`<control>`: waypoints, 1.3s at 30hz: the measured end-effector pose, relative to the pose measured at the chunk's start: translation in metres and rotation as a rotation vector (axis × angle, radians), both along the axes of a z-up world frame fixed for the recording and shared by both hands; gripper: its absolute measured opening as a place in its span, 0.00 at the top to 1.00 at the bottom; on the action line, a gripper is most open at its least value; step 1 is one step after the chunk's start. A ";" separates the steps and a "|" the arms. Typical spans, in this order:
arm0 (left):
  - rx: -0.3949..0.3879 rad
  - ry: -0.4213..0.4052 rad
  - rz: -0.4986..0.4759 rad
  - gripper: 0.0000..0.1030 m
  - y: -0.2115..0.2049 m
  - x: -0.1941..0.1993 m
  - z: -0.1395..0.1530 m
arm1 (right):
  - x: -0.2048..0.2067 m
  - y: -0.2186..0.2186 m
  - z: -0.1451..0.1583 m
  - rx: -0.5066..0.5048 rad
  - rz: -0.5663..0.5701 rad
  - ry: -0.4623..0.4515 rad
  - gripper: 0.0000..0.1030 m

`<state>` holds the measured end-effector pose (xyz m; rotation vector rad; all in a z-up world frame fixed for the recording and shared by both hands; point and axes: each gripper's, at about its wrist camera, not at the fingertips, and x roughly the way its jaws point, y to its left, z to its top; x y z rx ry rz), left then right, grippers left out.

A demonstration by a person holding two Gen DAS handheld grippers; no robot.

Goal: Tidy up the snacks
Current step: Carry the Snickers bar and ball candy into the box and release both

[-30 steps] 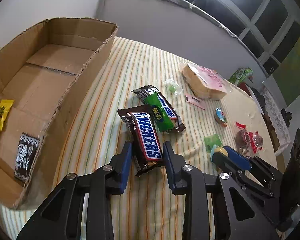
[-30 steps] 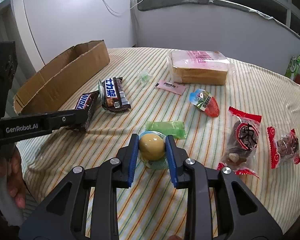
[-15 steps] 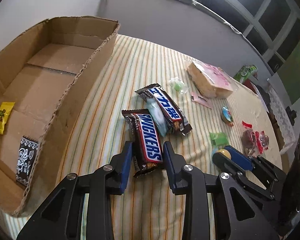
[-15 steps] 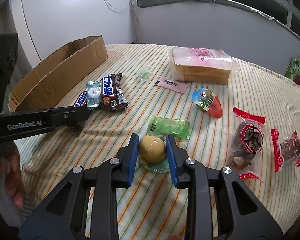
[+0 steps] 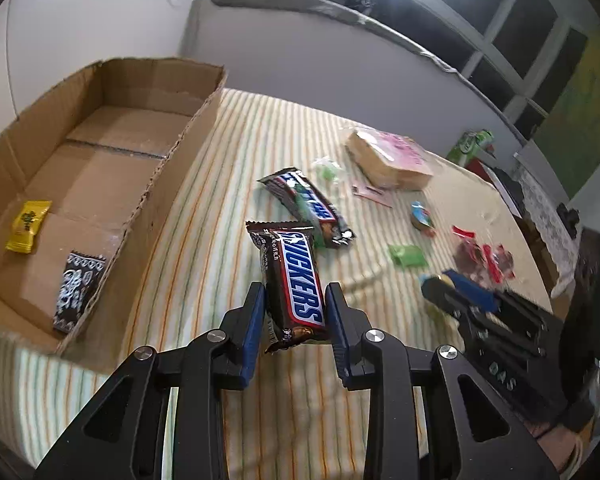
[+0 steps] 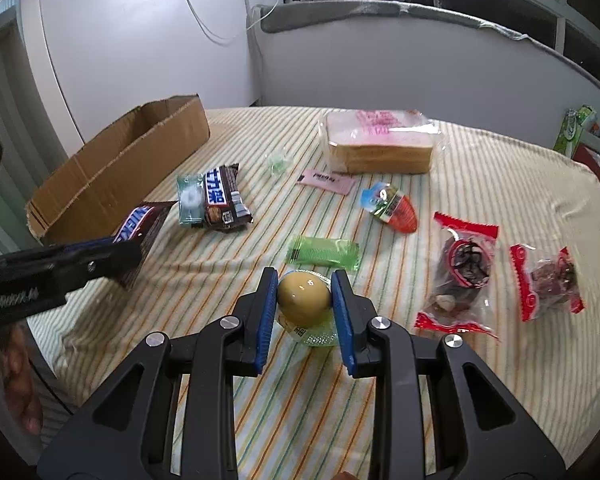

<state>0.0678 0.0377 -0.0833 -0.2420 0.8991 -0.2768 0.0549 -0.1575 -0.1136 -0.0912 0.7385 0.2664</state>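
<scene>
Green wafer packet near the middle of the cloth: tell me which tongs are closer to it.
Right. The right tongs, shut on a yellow egg-shaped snack, sit just short of the green wafer packet. The left tongs, gripping the Snickers bar, are farther off, toward the cardboard box.

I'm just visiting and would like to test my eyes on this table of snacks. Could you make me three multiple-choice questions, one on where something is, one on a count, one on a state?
1. Where is the yellow candy?
A. inside the cardboard box
B. on the striped cloth
C. on the bread

2. How many wrapped snacks lie in the box?
A. none
B. two
C. four

3. What is the left gripper doing?
A. standing open over the cloth
B. clamping the Snickers bar
C. clamping the packaged egg

Answers:
1 A, it lies on the box floor by the black-and-white packet.
2 B, only the yellow candy and that packet show inside.
3 B, its blue pads press both sides of the bar; the egg sits in the right gripper.
</scene>
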 end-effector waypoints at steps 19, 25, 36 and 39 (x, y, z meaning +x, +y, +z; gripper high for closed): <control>0.017 -0.166 -0.016 0.72 0.010 -0.040 0.050 | -0.034 0.019 0.045 -0.030 -0.012 -0.101 0.72; 0.012 -0.201 0.019 0.72 0.031 -0.047 0.061 | -0.040 0.039 0.062 -0.052 0.020 -0.136 0.72; 0.027 -0.243 0.136 0.72 0.093 -0.056 0.073 | -0.033 0.113 0.082 -0.080 0.144 -0.185 0.72; 0.031 -0.248 0.168 0.72 0.110 -0.058 0.074 | -0.031 0.135 0.083 -0.086 0.182 -0.189 0.72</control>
